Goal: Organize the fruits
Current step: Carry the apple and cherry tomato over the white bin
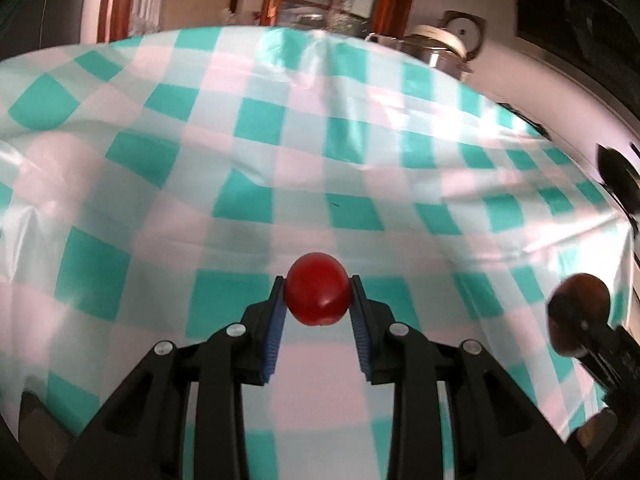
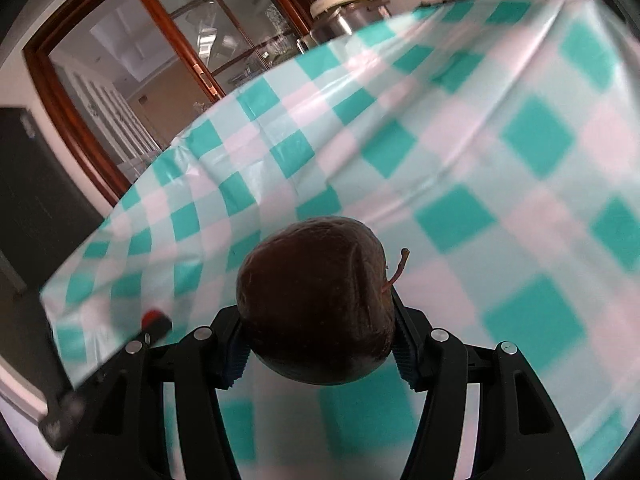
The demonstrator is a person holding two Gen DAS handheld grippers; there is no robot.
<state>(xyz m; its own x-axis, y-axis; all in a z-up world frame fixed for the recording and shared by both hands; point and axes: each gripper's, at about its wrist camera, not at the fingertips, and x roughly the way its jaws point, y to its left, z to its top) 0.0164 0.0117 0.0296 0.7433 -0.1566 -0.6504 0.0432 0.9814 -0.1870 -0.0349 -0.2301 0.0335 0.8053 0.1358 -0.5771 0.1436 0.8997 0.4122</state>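
Red and glossy, a cherry tomato (image 1: 317, 295) sits pinched between the blue-padded fingertips of the left gripper (image 1: 318, 300), its jaws drawn narrowly together around the small fruit and held above the teal-and-white checked tablecloth (image 1: 280, 140). On the other side, the right gripper (image 2: 318, 322) stands wider, its pads pressed against the sides of a dark, nearly brown apple (image 2: 316, 304) whose stem juts to the right, also clear of the cloth. Beyond the table's far edge stand a metal pot with a pale lid (image 2: 340, 12) and a wood-framed glass door (image 2: 132, 60).
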